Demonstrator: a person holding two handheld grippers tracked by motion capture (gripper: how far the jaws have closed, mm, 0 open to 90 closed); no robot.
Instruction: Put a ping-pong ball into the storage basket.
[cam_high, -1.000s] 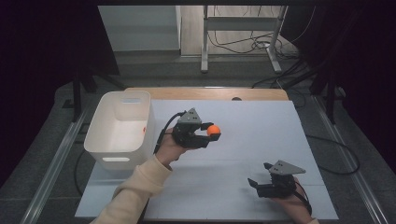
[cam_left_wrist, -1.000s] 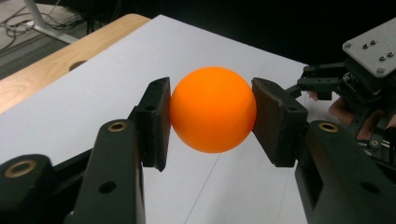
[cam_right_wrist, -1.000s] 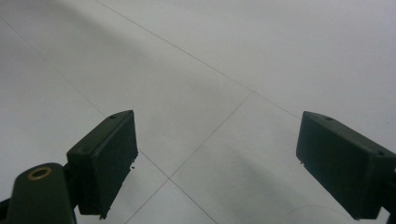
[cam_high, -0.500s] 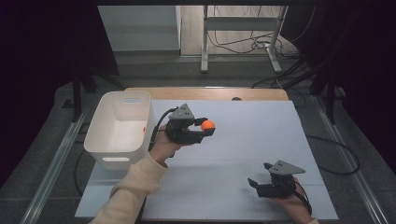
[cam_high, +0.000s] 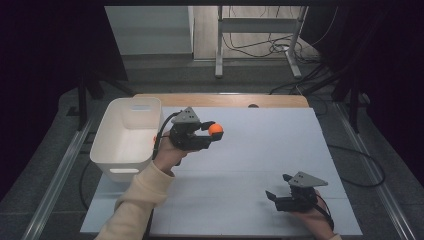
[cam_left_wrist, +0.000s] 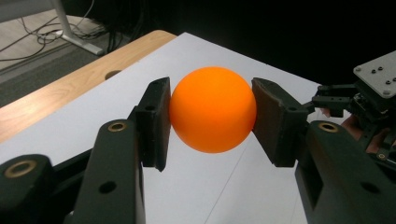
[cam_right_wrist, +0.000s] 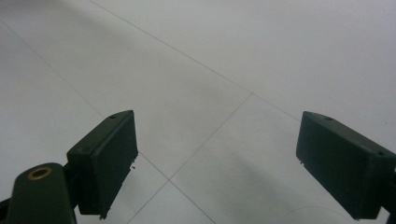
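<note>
my left gripper (cam_high: 212, 134) clamps the ball (cam_high: 216, 129) above the mat (cam_high: 260, 150), just right of the bin (cam_high: 127, 137). my right gripper (cam_high: 275, 196) rests near the mat's front edge, jaws wide and empty.

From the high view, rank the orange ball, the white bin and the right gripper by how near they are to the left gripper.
1. Orange ball: clamped in the left gripper, at its tip.
2. White bin: just to its left, at the table's left edge.
3. Right gripper: far off, open, near the table's front right.
</note>
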